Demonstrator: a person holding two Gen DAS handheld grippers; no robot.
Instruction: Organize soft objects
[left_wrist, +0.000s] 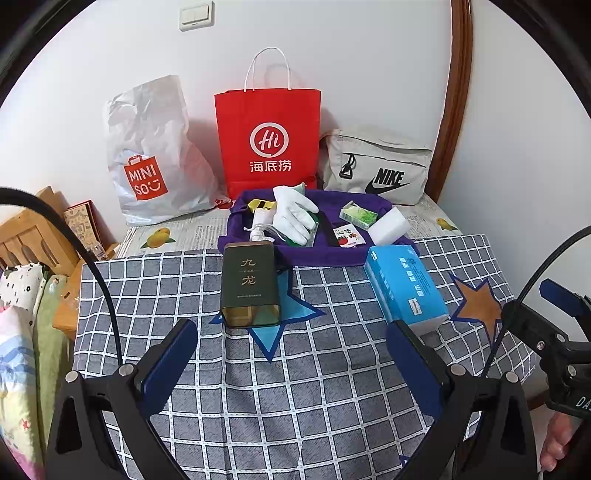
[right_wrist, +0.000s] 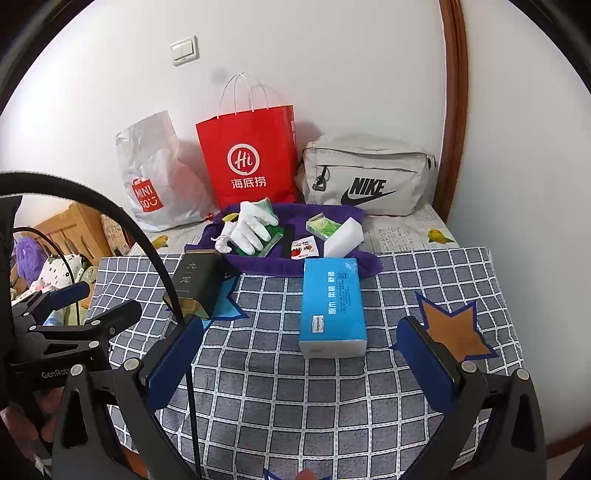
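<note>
With both the left gripper (left_wrist: 291, 354) and right gripper (right_wrist: 301, 354) held wide apart and empty, the near blue tissue pack (right_wrist: 332, 306) is best squeezed gently across its narrow sides.

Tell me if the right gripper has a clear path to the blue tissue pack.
Probably yes. The right gripper is open, and the tissue pack lies straight ahead on the checked cloth with nothing between them.

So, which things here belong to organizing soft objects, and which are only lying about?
For the job: white glove, white sponge, blue tissue pack, purple cloth.

Likely just lying about: dark tin, red paper bag, grey Nike bag, Miniso bag.
</note>
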